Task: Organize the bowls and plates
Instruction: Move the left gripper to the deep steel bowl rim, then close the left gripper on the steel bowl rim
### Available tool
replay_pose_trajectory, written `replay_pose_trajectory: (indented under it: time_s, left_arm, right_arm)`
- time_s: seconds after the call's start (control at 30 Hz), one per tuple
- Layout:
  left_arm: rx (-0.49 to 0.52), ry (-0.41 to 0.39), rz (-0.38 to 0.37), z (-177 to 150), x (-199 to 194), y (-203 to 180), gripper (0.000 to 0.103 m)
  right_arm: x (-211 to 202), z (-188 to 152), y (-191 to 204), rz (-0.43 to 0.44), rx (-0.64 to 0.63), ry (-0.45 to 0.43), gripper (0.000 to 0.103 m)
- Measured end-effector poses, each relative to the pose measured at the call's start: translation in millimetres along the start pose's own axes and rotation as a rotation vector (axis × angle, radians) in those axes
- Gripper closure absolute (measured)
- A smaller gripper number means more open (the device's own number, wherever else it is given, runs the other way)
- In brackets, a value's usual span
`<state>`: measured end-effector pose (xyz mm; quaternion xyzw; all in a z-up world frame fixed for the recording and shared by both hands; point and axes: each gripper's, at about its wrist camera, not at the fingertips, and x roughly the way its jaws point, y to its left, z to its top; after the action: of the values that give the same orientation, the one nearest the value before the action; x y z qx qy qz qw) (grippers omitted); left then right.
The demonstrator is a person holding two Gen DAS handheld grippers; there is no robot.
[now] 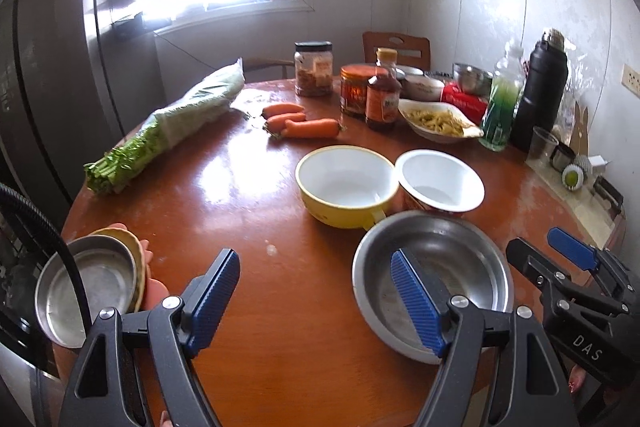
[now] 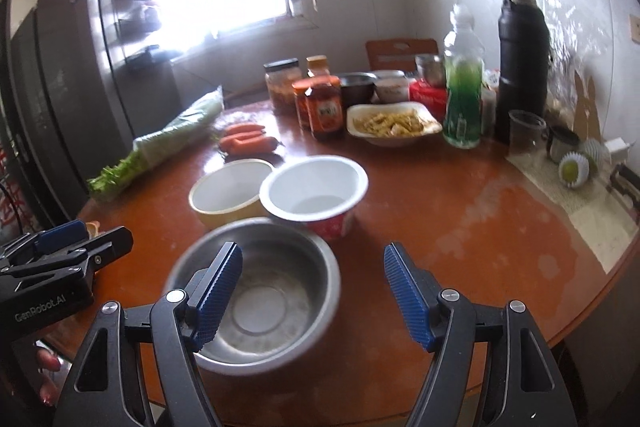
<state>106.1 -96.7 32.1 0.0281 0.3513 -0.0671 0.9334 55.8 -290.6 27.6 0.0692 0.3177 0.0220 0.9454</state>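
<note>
Above the steel bowl point(image 2: 256, 291), left gripper point(image 1: 316, 301) and right gripper point(image 2: 312, 297) spread, holding nothing

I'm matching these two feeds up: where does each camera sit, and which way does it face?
Left wrist: on the left gripper, looking down across the round table; shows its open blue-padded fingers and the right gripper's tip at right.
Right wrist: on the right gripper, over the steel bowl; the left gripper shows at left.
Shared: steel bowl, yellow bowl, red cup bowl, carrots.
</note>
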Motion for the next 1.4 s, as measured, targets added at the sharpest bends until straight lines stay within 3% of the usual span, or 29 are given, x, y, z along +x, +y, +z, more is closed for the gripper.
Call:
replay_pose_trajectory:
  time_s: [0.53, 0.9, 1.13, 1.4]
  left_arm:
    - [0.004, 0.112, -0.026, -13.2, 44.8, -19.8, 0.025]
    - [-0.006, 0.160, -0.030, -22.7, 63.9, -20.4, 0.025]
    - [0.006, 0.159, -0.033, -24.8, 68.0, -21.5, 0.026]
    - [0.014, 0.181, -0.070, -27.6, 75.1, -25.1, 0.052]
  right_arm:
    - [37.4, -18.6, -12.6, 0.031, -0.005, 0.107, 0.028]
    - [47.0, -25.8, -19.0, 0.058, 0.009, 0.121, 0.028]
    - [52.1, -28.2, -15.3, 0.068, -0.002, 0.124, 0.052]
    - [56.0, -29.4, -8.4, 0.081, -0.026, 0.126, 0.065]
